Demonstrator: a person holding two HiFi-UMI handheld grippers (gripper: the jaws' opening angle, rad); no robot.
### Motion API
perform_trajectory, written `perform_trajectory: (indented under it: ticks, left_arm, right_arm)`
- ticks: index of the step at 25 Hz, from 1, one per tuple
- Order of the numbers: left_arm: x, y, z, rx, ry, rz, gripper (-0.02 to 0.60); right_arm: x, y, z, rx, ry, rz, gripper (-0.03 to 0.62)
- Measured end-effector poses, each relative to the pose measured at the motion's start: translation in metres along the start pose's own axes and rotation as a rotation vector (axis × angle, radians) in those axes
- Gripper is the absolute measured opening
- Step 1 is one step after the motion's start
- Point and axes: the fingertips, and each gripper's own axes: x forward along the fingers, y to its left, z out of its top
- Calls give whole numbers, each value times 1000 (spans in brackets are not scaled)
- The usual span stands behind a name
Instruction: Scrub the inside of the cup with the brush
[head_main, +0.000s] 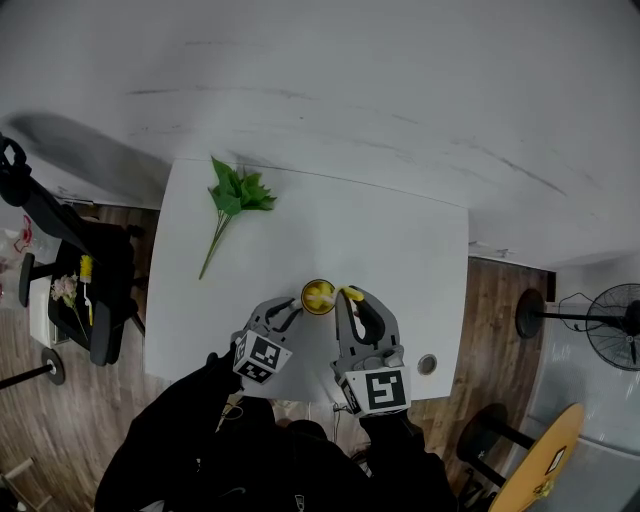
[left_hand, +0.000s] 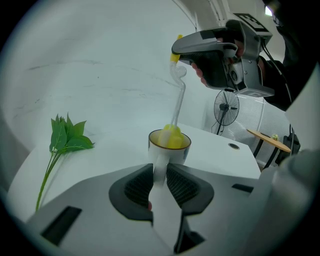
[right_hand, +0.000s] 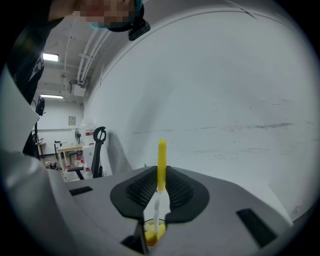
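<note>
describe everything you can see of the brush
The brush has a thin translucent white handle with a wavy bend, a yellow top end and a yellow spongy head. It stands nearly upright, head down inside the cup. The right gripper is shut on its handle near the top.

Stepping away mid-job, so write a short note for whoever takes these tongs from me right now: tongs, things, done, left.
Left tongs: shut on the handle of the cup, which is upright at the near side of the white table.
Right tongs: shut on the handle of the brush, held from above.
Done: both things gripped, and the yellow brush head is down inside the cup.
Left: work the head round the inner wall and bottom. How much scrubbing is already done can't be told. Then lift the brush out and set both down.
A leafy sprig lies at the table's far left, out of the way.
</note>
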Motion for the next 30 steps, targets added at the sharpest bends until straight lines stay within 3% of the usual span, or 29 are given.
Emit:
perform_trajectory:
  ticks: [16, 30]
  left_arm:
    - [0, -1, -1, -8, 2, 3, 98]
    - [1, -3, -2, -26, -10, 35, 97]
  right_arm:
    - [14, 9, 9, -11, -19, 22, 66]
    - [-7, 24, 1, -6, -8, 55, 66]
